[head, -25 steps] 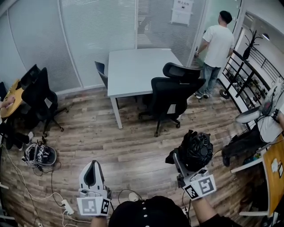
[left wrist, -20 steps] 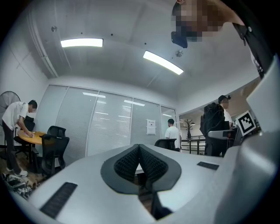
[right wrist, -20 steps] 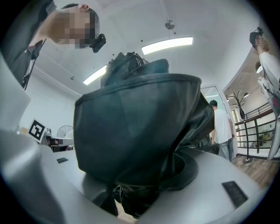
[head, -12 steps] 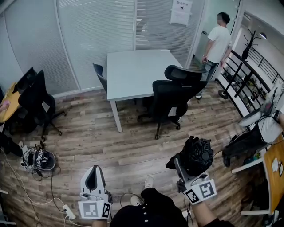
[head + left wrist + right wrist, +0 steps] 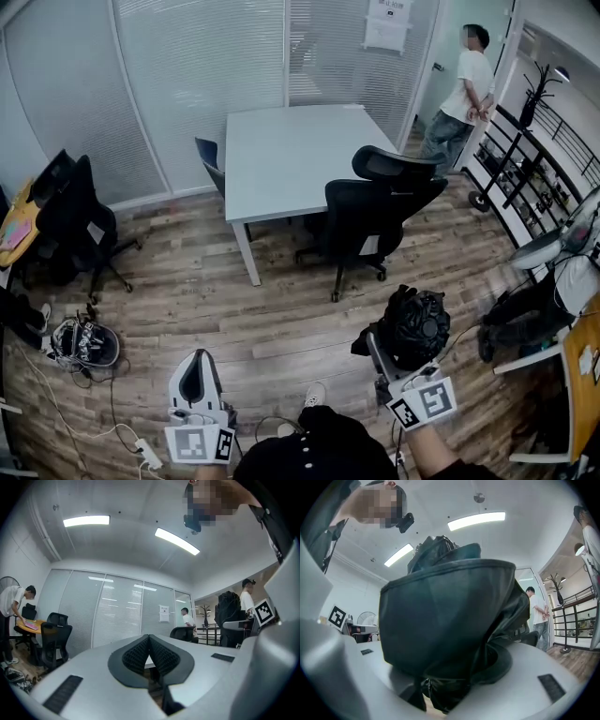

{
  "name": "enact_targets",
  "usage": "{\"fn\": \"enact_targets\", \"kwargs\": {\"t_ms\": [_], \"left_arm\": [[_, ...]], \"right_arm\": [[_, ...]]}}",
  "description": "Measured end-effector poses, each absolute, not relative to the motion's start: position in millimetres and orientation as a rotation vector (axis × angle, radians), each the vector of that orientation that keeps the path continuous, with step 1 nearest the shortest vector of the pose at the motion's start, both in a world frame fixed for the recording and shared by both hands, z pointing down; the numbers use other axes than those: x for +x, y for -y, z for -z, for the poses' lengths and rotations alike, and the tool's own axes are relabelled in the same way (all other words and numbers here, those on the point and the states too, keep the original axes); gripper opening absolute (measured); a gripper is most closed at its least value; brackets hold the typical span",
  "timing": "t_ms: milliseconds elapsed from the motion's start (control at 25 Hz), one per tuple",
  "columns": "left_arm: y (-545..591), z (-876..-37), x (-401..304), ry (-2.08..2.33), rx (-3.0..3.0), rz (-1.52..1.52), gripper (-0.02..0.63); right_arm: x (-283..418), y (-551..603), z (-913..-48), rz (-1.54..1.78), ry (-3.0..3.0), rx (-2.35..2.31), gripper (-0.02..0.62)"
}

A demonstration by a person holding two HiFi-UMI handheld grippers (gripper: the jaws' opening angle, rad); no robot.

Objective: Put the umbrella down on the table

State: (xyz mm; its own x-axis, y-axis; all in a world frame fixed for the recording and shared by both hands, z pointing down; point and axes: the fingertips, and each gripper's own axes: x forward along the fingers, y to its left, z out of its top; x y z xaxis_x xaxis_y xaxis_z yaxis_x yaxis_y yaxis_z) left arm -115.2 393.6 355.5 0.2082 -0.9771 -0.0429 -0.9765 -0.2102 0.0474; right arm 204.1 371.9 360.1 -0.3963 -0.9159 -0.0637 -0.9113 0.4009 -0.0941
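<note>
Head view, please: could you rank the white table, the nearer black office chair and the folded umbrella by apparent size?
1. white table
2. black office chair
3. umbrella, though nearness to the camera enlarges it

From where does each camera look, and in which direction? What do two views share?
Head view: on the person's head, facing forward and steeply down at the floor, table and chair; shows the left gripper, right gripper and the person's dark chest.
Left gripper view: on the left gripper, looking along its closed fingers toward the glass wall.
Right gripper view: on the right gripper, looking along fingers closed on the umbrella, which fills it.
Shared: the standing person in a white shirt shows in all three.
</note>
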Motion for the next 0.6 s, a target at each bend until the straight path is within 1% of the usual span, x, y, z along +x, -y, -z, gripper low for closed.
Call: {"fn": "enact_targets", "kwargs": {"t_ms": [600], "left_arm": [[-311, -351, -87, 2.019, 2.411, 0.079, 0.014]], "right_arm": [[230, -282, -363, 0.047, -2.578, -1.614, 0.281]]}}
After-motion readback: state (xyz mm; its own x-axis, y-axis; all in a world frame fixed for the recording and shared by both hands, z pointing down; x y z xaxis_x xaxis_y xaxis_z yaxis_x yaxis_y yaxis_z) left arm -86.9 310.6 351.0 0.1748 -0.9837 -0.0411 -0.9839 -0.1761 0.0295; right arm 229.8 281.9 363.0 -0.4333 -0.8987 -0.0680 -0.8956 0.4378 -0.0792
